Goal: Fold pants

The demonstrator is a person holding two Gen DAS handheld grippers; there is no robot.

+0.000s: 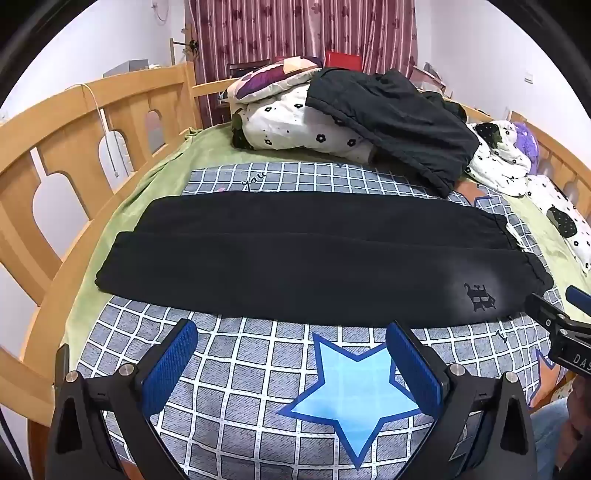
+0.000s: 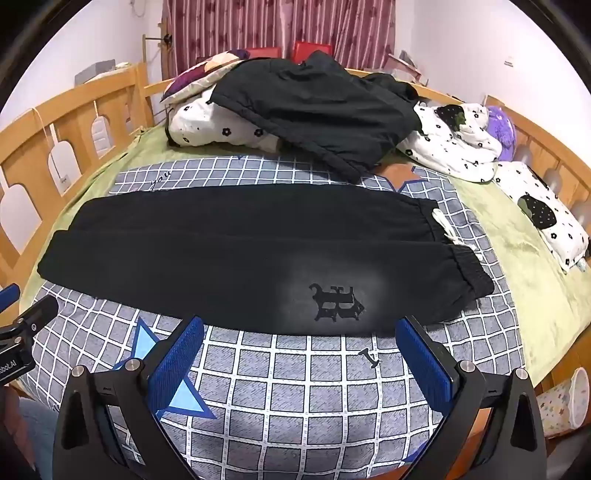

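**black pants flat on the bed, both tools open above the near edge**

while the black pants [image 1: 314,258] lie spread flat across the grey checked blanket [image 1: 258,398], neither tool touches them. the pants run crosswise, with the legs side by side, the elastic waistband at the right and the leg ends at the left near the wooden bed rail [image 1: 74,155]. a dark gothic-style print [image 2: 336,299] sits on the nearer leg, toward the waistband, and a white drawstring [image 2: 445,225] pokes out at the waist.

the left tool [image 1: 291,332] hangs over the blanket just short of the pants' near edge, its blue pads spread wide with nothing between them; a light blue star [image 1: 354,391] on the blanket shows in the gap. the right tool [image 2: 301,328] is likewise spread wide and holds nothing, its tips just beside the near hem, below the print.

behind the pants, a heap of white flowered bedding [image 1: 295,125] carries a second dark garment [image 1: 399,122] draped over it. a green sheet [image 2: 517,258] covers the bed under the blanket, and a dark red curtain [image 1: 295,29] hangs at the back wall.
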